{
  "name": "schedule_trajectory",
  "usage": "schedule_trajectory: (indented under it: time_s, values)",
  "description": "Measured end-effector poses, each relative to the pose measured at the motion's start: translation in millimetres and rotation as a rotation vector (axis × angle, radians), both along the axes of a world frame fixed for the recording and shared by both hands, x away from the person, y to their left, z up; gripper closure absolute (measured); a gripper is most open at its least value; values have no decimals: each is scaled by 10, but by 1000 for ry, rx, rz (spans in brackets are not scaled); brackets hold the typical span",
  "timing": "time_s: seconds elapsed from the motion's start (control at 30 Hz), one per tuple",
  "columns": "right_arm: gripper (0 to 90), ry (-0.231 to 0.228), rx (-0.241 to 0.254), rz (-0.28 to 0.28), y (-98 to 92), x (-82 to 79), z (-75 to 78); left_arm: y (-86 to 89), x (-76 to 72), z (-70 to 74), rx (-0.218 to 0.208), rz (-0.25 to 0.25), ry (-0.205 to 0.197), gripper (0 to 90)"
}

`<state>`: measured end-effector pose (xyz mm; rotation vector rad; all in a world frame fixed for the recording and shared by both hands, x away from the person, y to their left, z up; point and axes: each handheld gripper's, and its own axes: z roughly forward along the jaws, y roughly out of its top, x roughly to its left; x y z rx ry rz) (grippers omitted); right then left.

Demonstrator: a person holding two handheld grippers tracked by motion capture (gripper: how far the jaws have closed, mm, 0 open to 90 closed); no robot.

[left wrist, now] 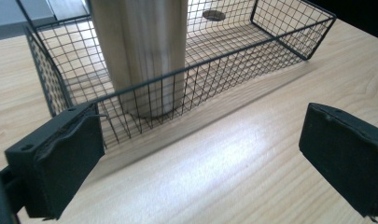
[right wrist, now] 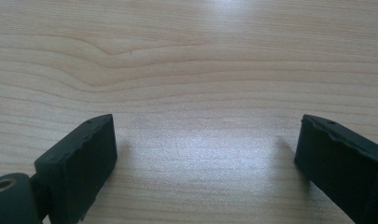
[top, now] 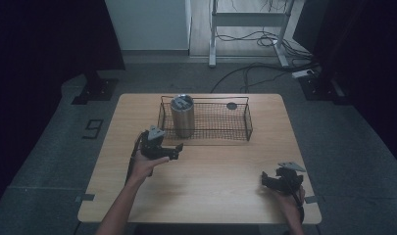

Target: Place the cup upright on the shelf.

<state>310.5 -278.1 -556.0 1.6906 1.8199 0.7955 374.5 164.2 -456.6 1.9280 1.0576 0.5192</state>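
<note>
A steel tumbler [top: 182,115] stands upright in the left end of a black wire basket [top: 235,128] at the back of the wooden table. In the left gripper view the tumbler [left wrist: 140,51] rises behind the basket's near wall [left wrist: 214,81]. My left gripper [top: 172,151] is open with nothing between its jaws, just in front of the basket's left end [left wrist: 200,154]. My right gripper [top: 265,180] rests open near the table's front right edge, its jaws spread over bare wood [right wrist: 205,149]. A small dark round object [top: 231,105] lies at the basket's far right.
The wooden table [top: 206,181] has bare wood between the two grippers. Beyond it on the grey floor are a white desk frame [top: 213,36], trailing cables [top: 255,68] and a dark stand base [top: 94,90].
</note>
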Motion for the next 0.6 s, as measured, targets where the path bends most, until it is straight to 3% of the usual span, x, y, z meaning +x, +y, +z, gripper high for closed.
schedule_trajectory:
  time_s: [0.1,0.3,0.6]
  values:
    - [52,0,0,0,0,0,0,32,-129,-29,-28,-14,6,14]
    - [52,0,0,0,0,0,0,77,-338,-130,-10,-8,8,14]
    - [52,0,0,0,0,0,0,164,-505,-432,-2,2,66,21]
